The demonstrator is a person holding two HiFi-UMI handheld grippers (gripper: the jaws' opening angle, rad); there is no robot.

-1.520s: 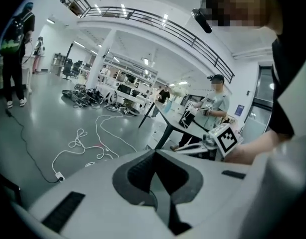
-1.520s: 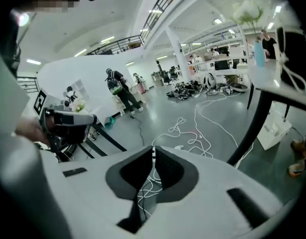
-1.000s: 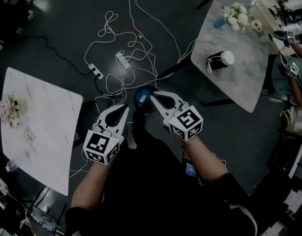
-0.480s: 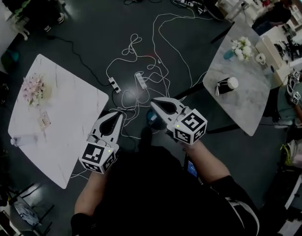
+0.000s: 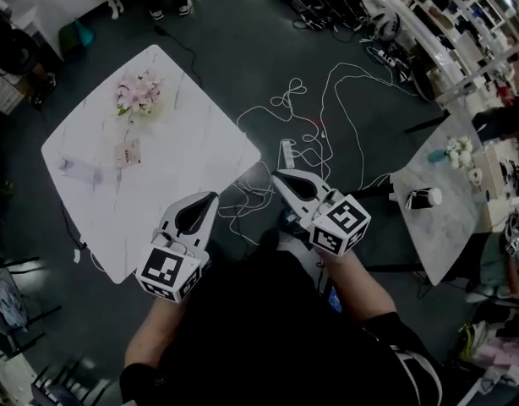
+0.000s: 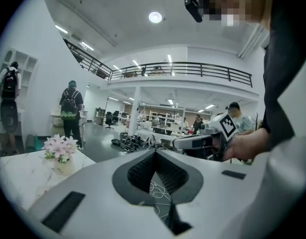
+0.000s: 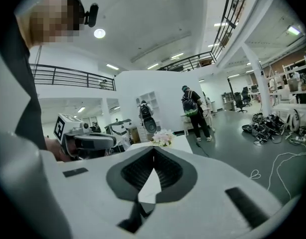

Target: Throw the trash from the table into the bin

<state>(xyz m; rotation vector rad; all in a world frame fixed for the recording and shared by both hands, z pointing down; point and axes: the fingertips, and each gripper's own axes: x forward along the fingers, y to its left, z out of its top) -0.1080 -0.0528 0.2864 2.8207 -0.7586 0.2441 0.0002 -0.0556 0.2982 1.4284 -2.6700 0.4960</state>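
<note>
Dark floor (image 5: 209, 24) (white cables (image 5: 258, 194) tangled), marble table (image 5: 188, 146) alongside

Litter too small to read, floor object mostly covered

On the white marble square table (image 5: 188, 134), the crumpled clear scrap (image 5: 78, 169) near its left corner and the flat pale packet (image 5: 128, 153) just below the pink flower bunch (image 5: 139, 91) are too small to identify. The right gripper (image 5: 278, 176) and the person's dark torso (image 5: 268, 337) cover most of a dark round floor object with a bluish patch (image 5: 286, 221).
</note>
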